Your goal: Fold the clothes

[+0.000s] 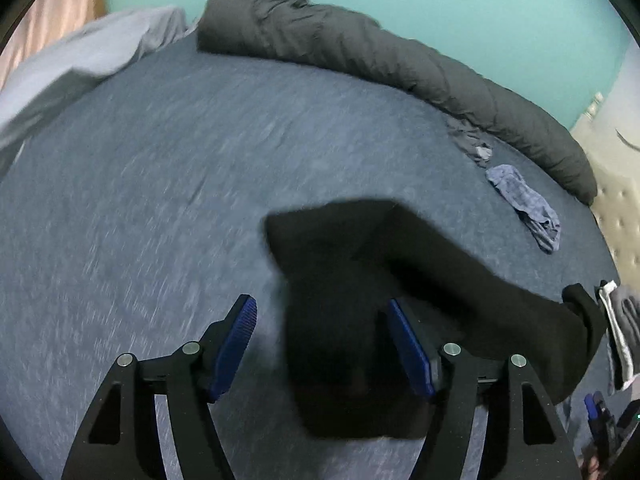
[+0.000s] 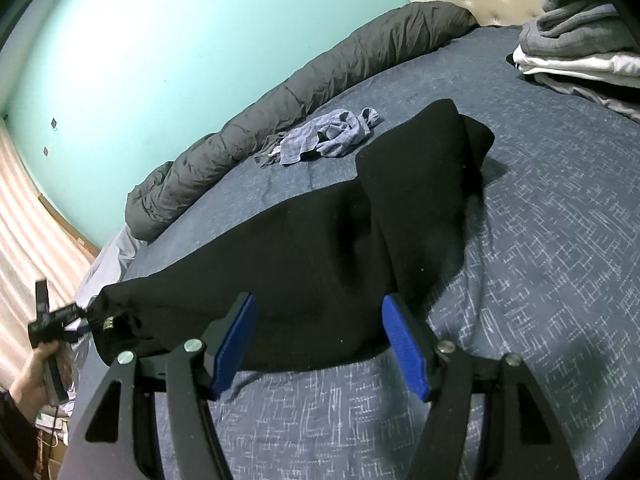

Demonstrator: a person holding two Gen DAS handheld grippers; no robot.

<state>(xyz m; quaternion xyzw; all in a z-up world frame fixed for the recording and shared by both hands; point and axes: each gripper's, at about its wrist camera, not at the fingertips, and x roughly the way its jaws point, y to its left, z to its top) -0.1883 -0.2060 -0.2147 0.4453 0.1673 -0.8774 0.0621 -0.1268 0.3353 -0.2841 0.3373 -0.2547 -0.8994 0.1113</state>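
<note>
- Looking down both wrist views, I see the black, soft knit garment (image 2: 312, 248) lying on the blue patterned bed (image 2: 540, 260), partly doubled over itself.
- My left tongs (image 1: 322, 346) gape wide, empty, the garment below them; my right tongs (image 2: 318, 340) too, at its near edge.
- I judge it light, limp and non-slippery: pinch corners or hem, never mid-panel.

We see motion blur smearing the left wrist view; the right is sharp, evenly lit, with fisheye-curved, vignetted edges.
</note>
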